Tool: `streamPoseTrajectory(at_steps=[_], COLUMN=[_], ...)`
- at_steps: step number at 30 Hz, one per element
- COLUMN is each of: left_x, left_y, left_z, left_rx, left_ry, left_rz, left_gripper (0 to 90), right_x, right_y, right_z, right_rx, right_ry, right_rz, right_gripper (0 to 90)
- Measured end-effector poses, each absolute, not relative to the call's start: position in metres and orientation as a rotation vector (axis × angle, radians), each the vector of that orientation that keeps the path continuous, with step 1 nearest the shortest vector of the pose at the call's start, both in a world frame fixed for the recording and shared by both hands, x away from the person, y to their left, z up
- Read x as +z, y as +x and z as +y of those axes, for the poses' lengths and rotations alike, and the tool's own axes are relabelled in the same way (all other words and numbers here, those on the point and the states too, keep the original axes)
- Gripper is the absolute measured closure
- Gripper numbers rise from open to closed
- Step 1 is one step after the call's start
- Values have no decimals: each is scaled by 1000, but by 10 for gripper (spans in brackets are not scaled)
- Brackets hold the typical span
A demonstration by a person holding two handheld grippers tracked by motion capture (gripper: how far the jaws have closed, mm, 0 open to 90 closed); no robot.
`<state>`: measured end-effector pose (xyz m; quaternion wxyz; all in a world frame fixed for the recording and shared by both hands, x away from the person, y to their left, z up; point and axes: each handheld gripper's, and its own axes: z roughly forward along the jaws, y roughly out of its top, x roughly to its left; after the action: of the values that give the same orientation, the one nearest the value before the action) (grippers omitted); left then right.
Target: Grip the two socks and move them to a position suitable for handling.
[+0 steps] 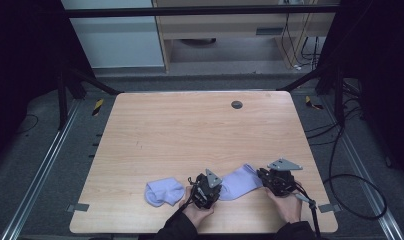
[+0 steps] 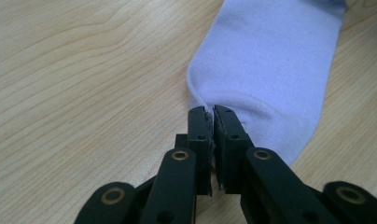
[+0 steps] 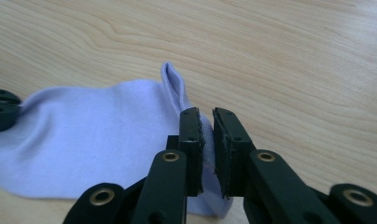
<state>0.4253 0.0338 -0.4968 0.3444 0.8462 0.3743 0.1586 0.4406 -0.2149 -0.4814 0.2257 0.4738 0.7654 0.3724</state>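
High view: L gripper & R gripper fingers pinching sock ends on worktop; 2nd sock beside.

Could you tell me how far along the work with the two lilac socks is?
One sock lies bunched at the left, apart from both grippers. In hand: the left gripper and right gripper each pinch an end of the other sock, held out flat on the table. The two socks are not yet together, so pairing or folding probably remains.
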Motion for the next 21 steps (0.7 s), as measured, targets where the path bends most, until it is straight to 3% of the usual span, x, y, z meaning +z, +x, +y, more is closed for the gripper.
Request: streamPoseTrajectory(at_steps=[6, 9, 13, 21], left_x=[-496, -495, -490, -488], left_y=[426, 426, 427, 430], left_z=[34, 36, 38, 43], left_rx=[415, 423, 432, 401], left_ry=[2193, 2182, 2160, 2145], left_rz=[990, 1003, 1005, 1034], left_gripper=[808, 709, 642, 654], right_x=[-483, -479, -476, -483], right_y=[448, 447, 444, 448], right_z=[-213, -221, -227, -230], right_rx=[980, 1002, 1040, 981], right_ry=[1275, 1283, 1295, 1356], right_rz=[2093, 2061, 2043, 2101], right_gripper=[765, 715, 673, 654])
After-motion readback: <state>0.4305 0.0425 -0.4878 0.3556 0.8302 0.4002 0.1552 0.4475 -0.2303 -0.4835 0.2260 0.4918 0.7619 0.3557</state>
